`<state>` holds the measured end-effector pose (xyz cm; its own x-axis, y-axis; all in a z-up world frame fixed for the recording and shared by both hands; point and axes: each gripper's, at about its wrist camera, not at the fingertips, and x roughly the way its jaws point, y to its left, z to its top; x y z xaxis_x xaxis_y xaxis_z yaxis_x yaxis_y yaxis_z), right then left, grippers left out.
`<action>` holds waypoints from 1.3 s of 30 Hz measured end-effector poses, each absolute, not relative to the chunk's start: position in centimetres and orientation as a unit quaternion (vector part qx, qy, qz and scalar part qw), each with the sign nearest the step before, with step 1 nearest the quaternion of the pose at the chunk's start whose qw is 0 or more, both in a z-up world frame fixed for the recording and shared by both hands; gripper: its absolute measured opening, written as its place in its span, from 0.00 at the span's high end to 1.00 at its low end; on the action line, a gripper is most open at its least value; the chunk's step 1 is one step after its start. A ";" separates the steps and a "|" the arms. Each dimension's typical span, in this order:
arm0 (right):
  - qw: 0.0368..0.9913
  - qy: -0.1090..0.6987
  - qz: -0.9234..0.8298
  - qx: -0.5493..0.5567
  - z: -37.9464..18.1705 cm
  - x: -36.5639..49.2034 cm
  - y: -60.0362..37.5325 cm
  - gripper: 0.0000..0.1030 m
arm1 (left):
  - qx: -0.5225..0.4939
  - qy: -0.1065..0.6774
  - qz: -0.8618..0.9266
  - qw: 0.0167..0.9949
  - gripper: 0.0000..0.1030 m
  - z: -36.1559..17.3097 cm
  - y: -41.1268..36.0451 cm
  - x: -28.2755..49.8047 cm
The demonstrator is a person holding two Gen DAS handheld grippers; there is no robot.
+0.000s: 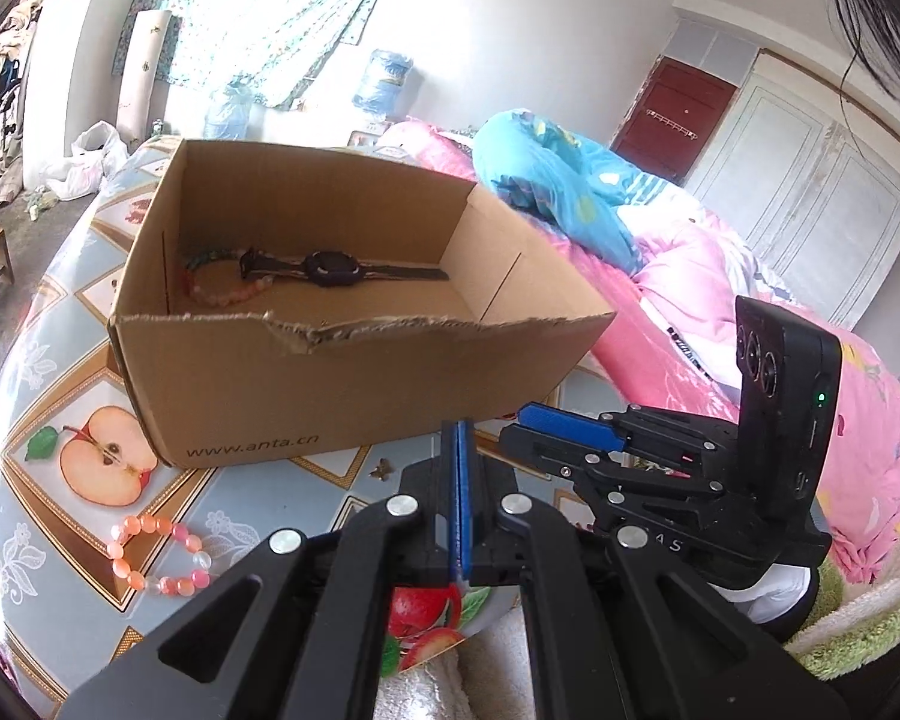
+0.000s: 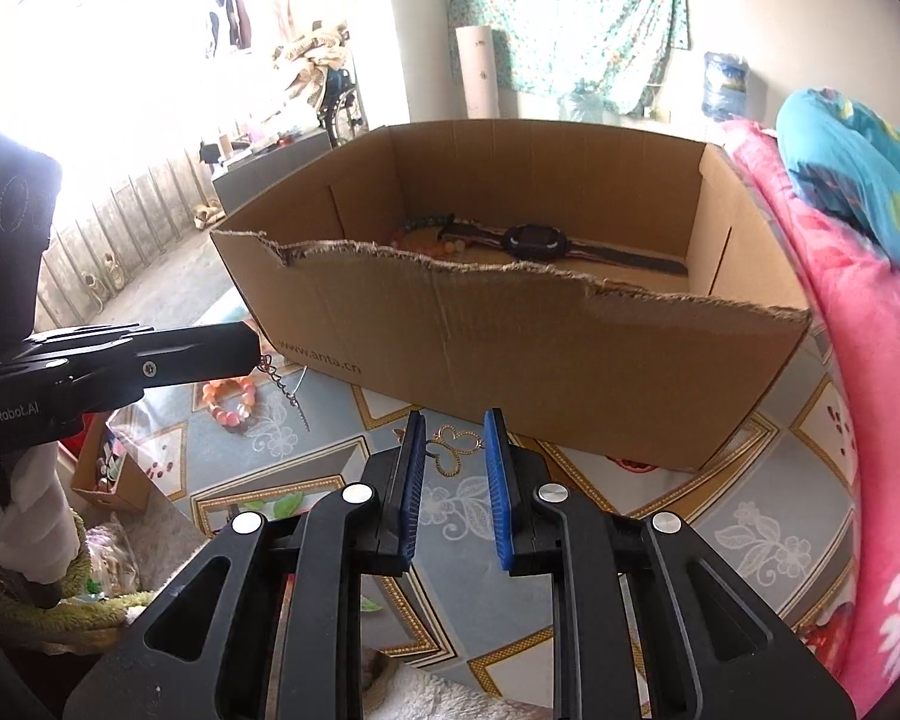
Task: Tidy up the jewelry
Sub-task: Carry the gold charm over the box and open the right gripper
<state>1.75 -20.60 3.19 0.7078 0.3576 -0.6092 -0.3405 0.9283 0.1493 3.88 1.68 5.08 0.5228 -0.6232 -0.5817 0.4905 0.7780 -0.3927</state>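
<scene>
An open cardboard box stands on the apple-print cloth. Inside lie a dark watch and bead bracelets. My left gripper is shut on a thin chain that dangles from its tip. My right gripper holds a gold butterfly pendant between its blue pads, just in front of the box. A pink bead bracelet lies on the cloth to the left. I cannot tell whether chain and pendant are one piece.
A pink quilt and blue pillow lie right of the box. A small butterfly shape shows on the cloth near the box front. On the floor at left sits a small carton. A person's hair hangs at top right.
</scene>
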 end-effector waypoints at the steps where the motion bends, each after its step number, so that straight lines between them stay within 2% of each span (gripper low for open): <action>1: 0.926 0.327 0.190 0.016 3.6 1.5 -20.9 0.83 | -0.091 0.363 -0.326 0.868 1.00 5.6 1.7 3.8; 11: 0.942 0.261 0.206 0.037 8.9 0.5 -23.9 0.83 | -0.111 0.313 -0.381 0.863 1.00 11.5 0.8 4.4; 18: 0.940 0.255 0.224 0.040 11.3 4.5 -25.5 0.83 | -0.090 0.285 -0.386 0.873 1.00 14.5 -0.6 7.4; 21: 0.928 0.282 0.238 0.043 11.5 7.6 -26.1 0.83 | -0.085 0.299 -0.379 0.871 1.00 14.1 -1.9 9.7; 30: 0.877 0.397 0.264 0.049 10.0 16.9 -26.3 0.83 | -0.076 0.438 -0.347 0.826 1.00 7.5 -6.8 16.6; 39: 0.839 0.470 0.276 0.000 8.3 21.4 -23.5 0.83 | -0.053 0.485 -0.326 0.810 0.99 5.1 -10.4 18.7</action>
<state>21.43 -23.51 8.34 0.4068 0.4627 -0.7877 -0.4619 0.8481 0.2596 18.69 -10.40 5.14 0.3175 -0.5799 -0.7502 0.4764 0.7816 -0.4026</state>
